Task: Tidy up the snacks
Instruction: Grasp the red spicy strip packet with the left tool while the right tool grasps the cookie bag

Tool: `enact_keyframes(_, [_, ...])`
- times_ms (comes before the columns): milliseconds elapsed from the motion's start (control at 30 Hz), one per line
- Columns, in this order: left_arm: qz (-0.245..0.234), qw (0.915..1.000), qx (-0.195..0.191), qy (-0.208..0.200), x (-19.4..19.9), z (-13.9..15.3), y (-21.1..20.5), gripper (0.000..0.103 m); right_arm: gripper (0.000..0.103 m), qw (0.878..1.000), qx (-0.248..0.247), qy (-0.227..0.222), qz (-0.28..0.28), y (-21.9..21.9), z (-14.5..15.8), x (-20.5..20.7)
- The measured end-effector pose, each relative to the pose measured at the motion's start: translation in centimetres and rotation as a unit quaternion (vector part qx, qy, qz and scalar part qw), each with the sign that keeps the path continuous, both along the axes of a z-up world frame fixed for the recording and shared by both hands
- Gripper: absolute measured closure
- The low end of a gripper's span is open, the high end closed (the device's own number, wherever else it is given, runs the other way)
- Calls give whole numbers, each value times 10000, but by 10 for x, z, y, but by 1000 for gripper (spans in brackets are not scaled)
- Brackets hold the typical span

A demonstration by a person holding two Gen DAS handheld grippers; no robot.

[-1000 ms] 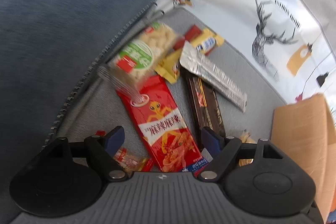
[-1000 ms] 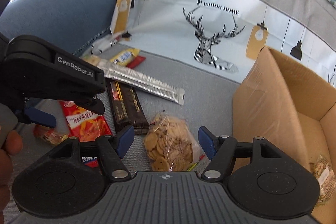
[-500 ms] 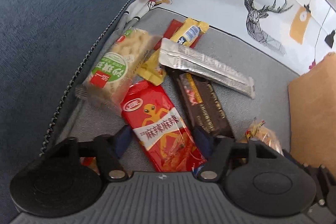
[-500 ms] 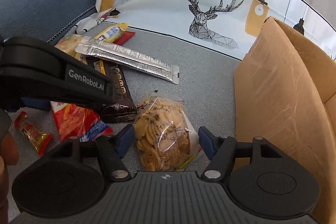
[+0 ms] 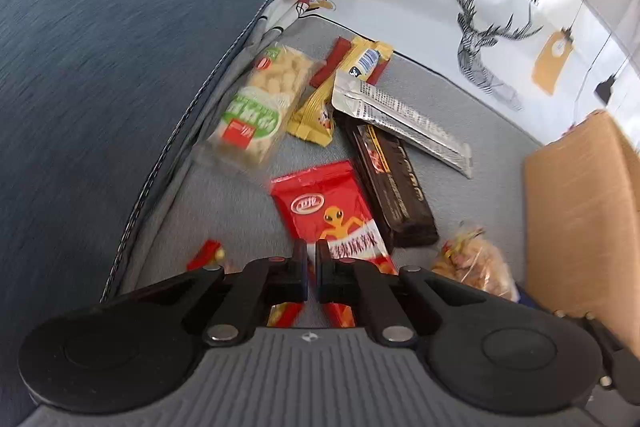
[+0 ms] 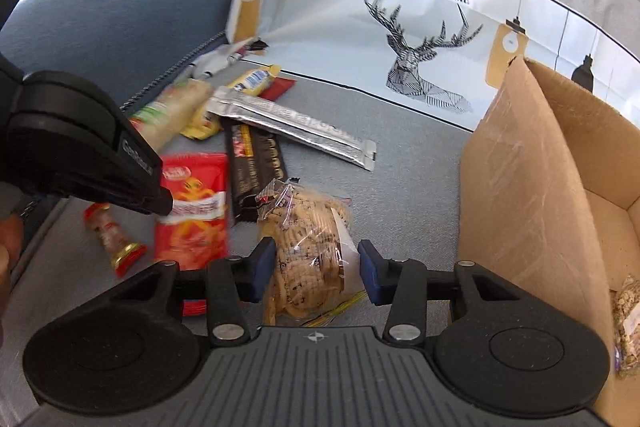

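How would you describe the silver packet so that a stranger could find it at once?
Start at the deer picture on the back cushion, then look down to the grey seat. The silver packet lies across the top of the dark brown bar; it alone is long, thin, shiny and metallic.

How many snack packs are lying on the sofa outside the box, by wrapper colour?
Red: 3, alien pack, small candy, flat wrapper
Yellow: 2, blue-labelled pack, crimped pack
Silver pack: 1
Dark brown bar: 1
Green-labelled pack: 1
Clear cookie bag: 1
Total: 9
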State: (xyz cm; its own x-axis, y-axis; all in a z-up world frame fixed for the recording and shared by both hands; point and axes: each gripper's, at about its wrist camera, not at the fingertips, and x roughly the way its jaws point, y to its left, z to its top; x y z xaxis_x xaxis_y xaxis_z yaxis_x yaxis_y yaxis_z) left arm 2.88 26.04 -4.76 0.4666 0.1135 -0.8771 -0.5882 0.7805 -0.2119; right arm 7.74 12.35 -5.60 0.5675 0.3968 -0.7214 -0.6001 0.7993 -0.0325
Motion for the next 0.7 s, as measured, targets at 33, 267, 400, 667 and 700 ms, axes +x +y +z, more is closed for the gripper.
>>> enact_keyframes(33, [-10, 10000, -66, -16, -5, 1, 0, 100, 56, 10000, 6, 22, 59, -2, 2, -4])
enact_keyframes(267, [181, 9967, -698, -366, -38, 7, 10, 99, 56, 9986, -7, 255, 467, -22, 11, -40])
enact_keyframes(400, [115, 9967, -659, -462, -40, 10, 5, 85, 56, 9969, -156, 240, 733, -29, 8, -58])
enact_keyframes(667, [141, 9983, -497, -271, -16, 3, 0, 37, 31, 9950, 21, 395, 918, -31, 3, -55])
enact_keyframes(700, [141, 9987, -447, -202, -12, 1, 0, 33, 25, 9949, 19, 421, 920, -30, 0, -53])
